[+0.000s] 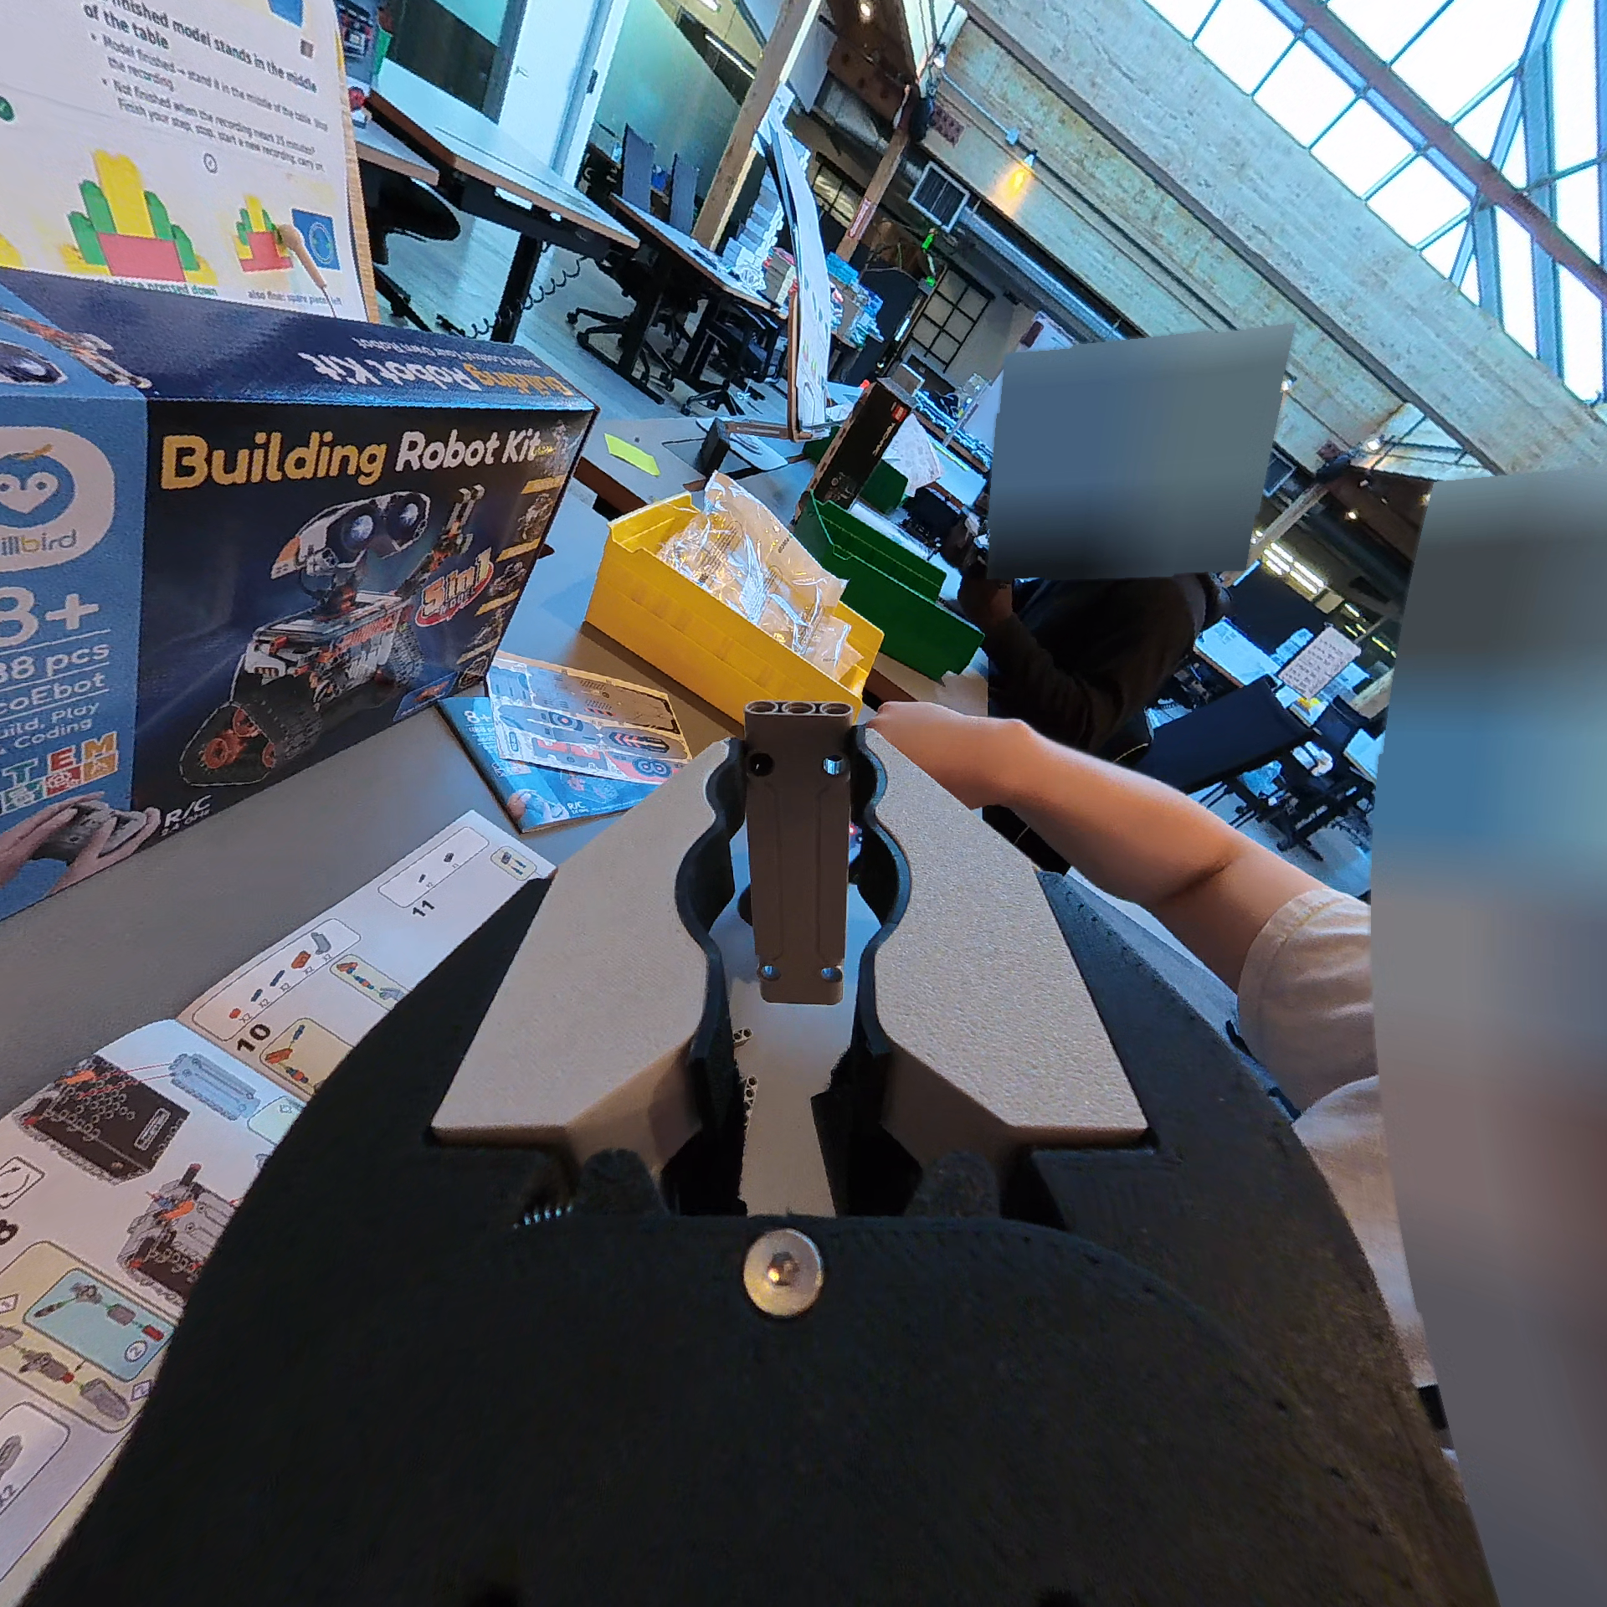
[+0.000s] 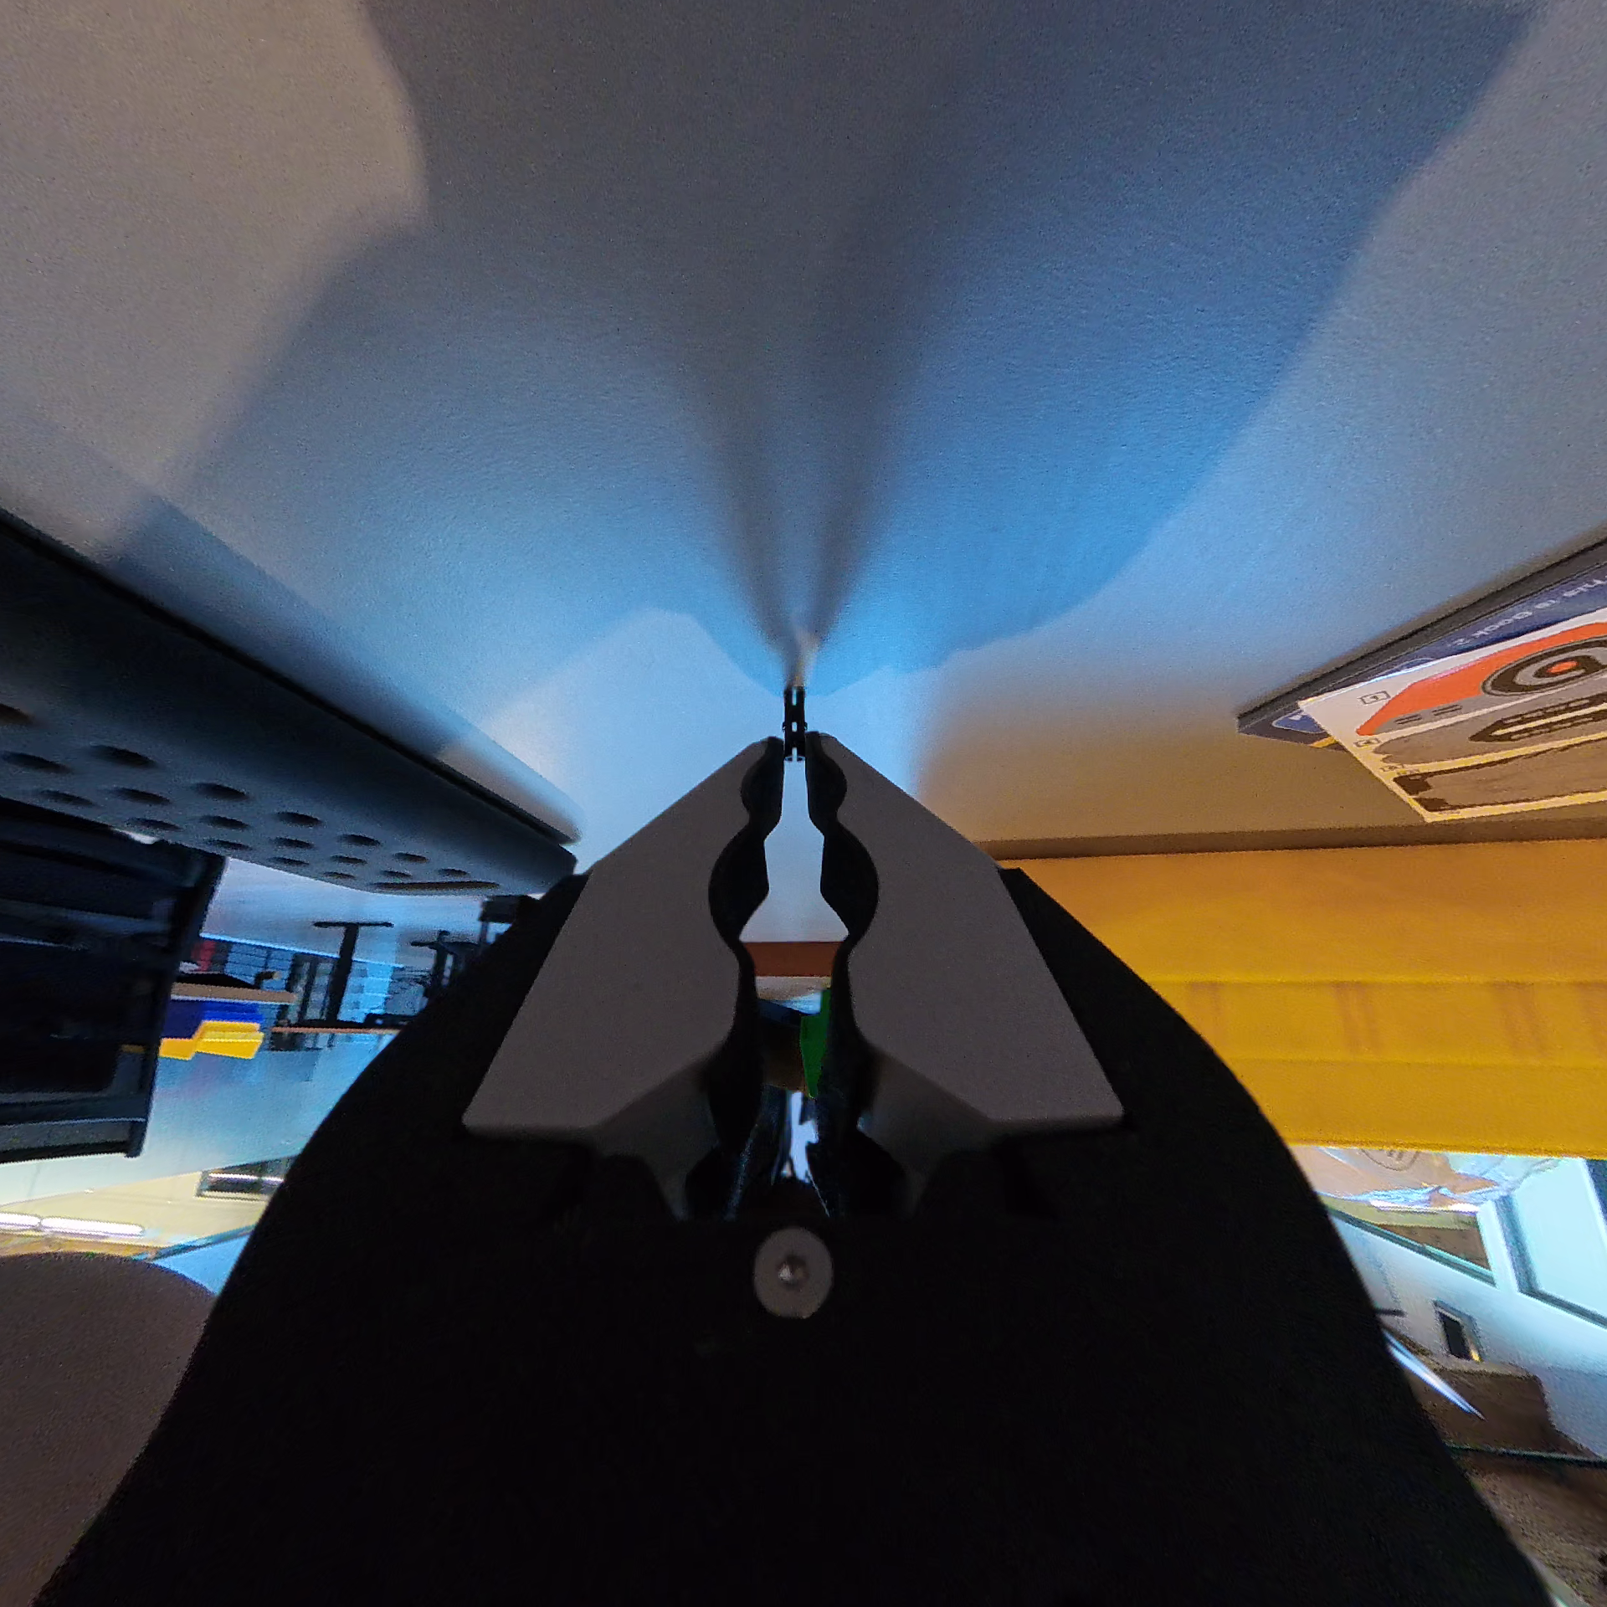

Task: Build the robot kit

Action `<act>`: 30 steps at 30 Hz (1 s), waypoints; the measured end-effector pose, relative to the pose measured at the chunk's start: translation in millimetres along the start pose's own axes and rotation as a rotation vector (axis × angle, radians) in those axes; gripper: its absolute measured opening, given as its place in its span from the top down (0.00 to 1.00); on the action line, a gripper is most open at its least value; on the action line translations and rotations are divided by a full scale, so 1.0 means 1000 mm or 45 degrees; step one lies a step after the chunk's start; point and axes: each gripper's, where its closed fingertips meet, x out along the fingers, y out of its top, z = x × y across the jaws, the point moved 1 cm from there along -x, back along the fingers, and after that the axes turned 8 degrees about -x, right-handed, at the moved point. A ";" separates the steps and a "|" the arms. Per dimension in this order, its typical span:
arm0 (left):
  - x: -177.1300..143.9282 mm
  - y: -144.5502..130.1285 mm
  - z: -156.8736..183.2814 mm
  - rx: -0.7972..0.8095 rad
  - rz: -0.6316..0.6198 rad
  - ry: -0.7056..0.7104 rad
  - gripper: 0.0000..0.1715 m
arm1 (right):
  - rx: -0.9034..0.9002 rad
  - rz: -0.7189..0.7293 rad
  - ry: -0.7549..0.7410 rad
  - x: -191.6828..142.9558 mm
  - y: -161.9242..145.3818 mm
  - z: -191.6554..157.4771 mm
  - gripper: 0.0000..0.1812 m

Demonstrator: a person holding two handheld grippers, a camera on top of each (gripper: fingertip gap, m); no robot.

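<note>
1. Two grippers show, each with something between its fingers. The left gripper (image 1: 798, 739) pinches a grey technic beam (image 1: 796, 848), a long stiff plastic piece with three round holes in its far end, held upright along the fingers and clamped near the tips.
2. A person's forearm (image 1: 1070, 809) reaches in from the right of the fingers; its fingertip touches the right finger's tip beside the beam.
3. The beam looks light, rigid and smooth-sided, so a grip across its flat faces suits it best.
4. Left of the fingers a blue robot kit box (image 1: 287, 556) stands on the grey worktop (image 1: 365, 826), with an open instruction booklet (image 1: 174, 1087) nearer; ahead lies a sticker sheet (image 1: 583, 730), and beyond it a yellow bin (image 1: 696, 626) of clear bags.
5. The right gripper (image 2: 795, 750) pinches a tiny black pin (image 2: 794, 706) at its very tips; it is probably a connector peg, small and easily dropped. The pin's end meets a pale surface.
</note>
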 end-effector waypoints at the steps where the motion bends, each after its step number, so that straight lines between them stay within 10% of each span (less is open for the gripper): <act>1: 0.000 0.000 0.000 -0.002 0.001 -0.001 0.87 | 0.015 0.003 0.006 0.000 0.000 0.000 0.97; 24: 0.003 -0.001 0.001 -0.004 -0.010 -0.014 0.87 | -0.008 0.079 0.005 -0.005 0.001 -0.003 0.90; 30: -0.001 0.001 0.001 -0.008 0.010 -0.024 0.87 | 0.264 0.711 -0.007 -0.034 -0.003 -0.011 0.86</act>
